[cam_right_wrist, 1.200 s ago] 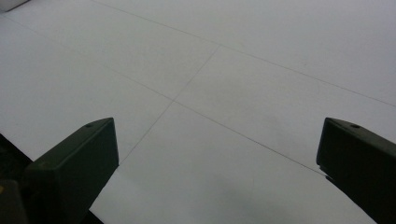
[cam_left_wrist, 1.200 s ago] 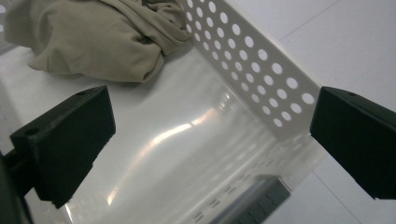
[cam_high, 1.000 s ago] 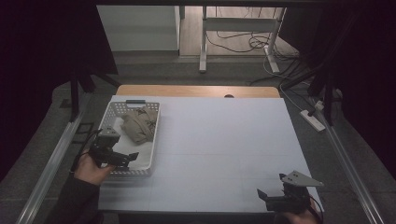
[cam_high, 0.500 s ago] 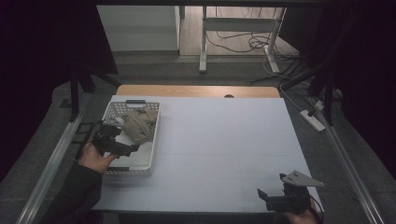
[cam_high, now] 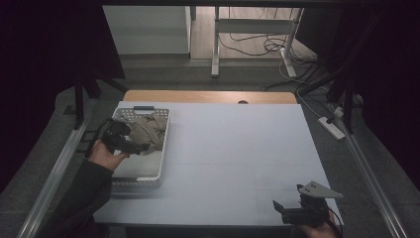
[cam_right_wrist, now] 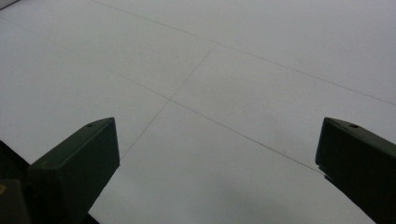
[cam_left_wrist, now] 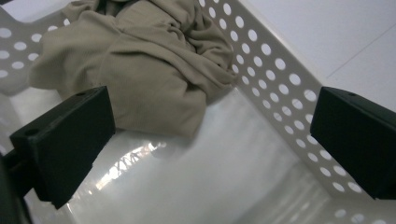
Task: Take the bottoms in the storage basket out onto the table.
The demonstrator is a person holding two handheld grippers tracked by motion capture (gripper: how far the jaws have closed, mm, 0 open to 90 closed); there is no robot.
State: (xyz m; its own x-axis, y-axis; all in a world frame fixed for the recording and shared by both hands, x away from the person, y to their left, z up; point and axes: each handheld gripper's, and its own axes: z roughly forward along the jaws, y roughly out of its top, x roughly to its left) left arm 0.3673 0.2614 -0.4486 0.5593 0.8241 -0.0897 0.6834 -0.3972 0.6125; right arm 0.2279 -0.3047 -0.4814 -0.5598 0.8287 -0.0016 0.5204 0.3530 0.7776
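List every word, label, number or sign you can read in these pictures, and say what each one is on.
None: no readable text on the white basket, the beige cloth in it, the left gripper, the right gripper or the white table.
The table's faint lines are seams, not writing.

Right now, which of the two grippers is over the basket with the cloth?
The left gripper, jaws open inside the white basket beside the beige cloth. The right gripper sits over bare table.

Cloth (cam_high: 147,131) in basket (cam_high: 141,176) far end — basket on table (cam_high: 237,153) left.
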